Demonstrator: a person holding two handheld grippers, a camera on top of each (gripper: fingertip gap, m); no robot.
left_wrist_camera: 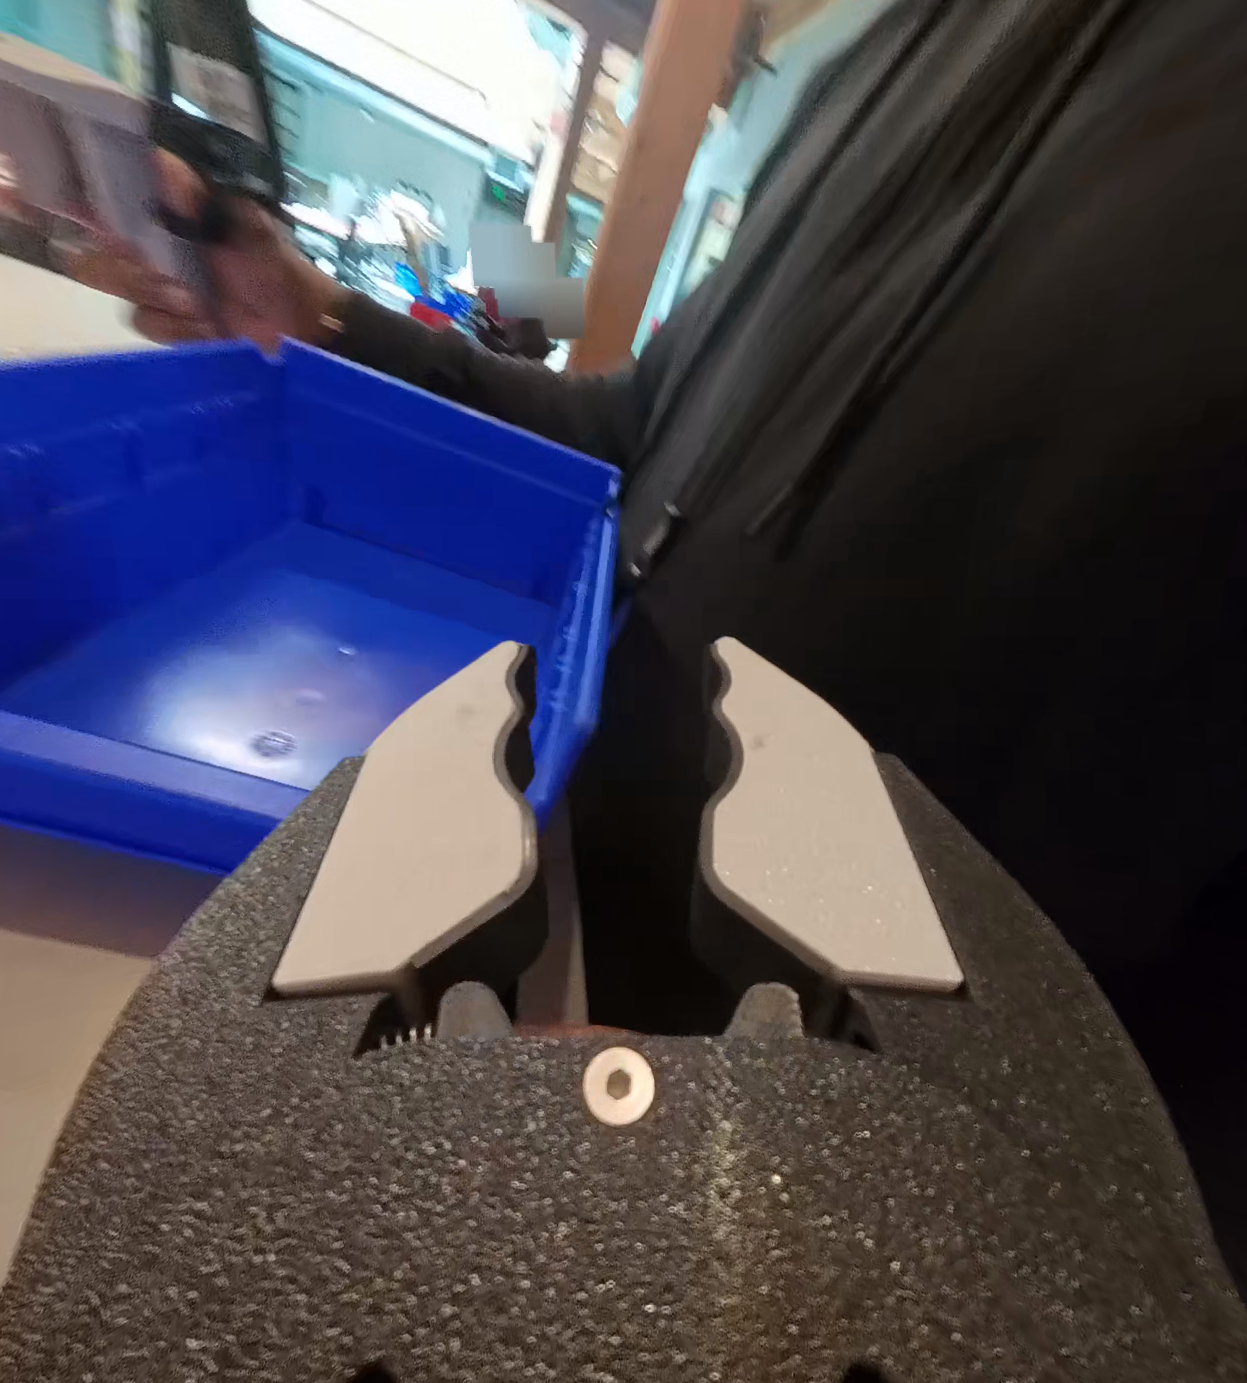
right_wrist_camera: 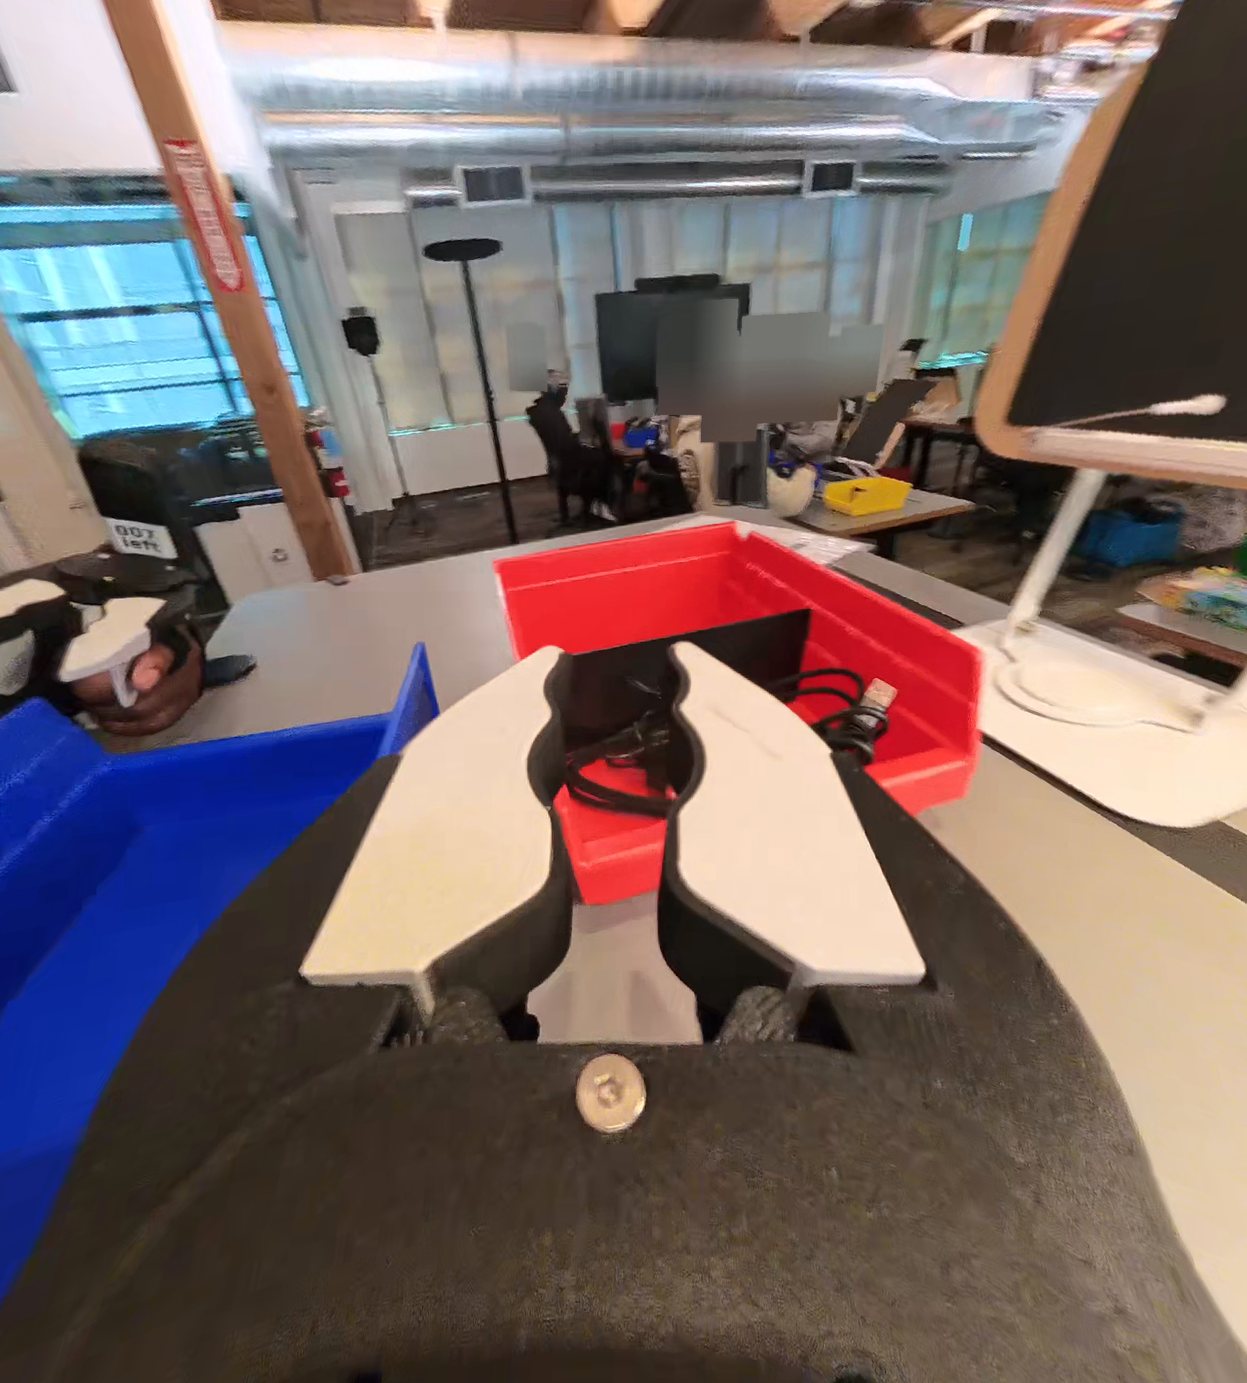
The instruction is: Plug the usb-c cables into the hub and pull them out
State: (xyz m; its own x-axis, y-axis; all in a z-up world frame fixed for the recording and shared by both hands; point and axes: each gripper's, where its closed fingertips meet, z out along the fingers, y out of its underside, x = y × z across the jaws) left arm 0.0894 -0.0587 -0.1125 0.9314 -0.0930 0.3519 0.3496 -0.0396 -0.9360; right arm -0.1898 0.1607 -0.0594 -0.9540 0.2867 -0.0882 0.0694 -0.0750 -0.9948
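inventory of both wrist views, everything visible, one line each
blue bin: 1, blue, table left, looks empty
red bin: 1, red, table centre, black divider inside
cables: tangled bundle, black, in red bin, count unclear
table: 1, grey, under both bins
lamp stand: 1, white, right of red bin
left gripper: 1, black with grey fingers, open, holding nothing
right gripper: 1, black with grey fingers, open, aimed at red bin
person's dark jacket: 1, black, right of blue bin

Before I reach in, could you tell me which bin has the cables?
The red bin, straight ahead of the right tool, holds black cables; the blue bin looks empty.
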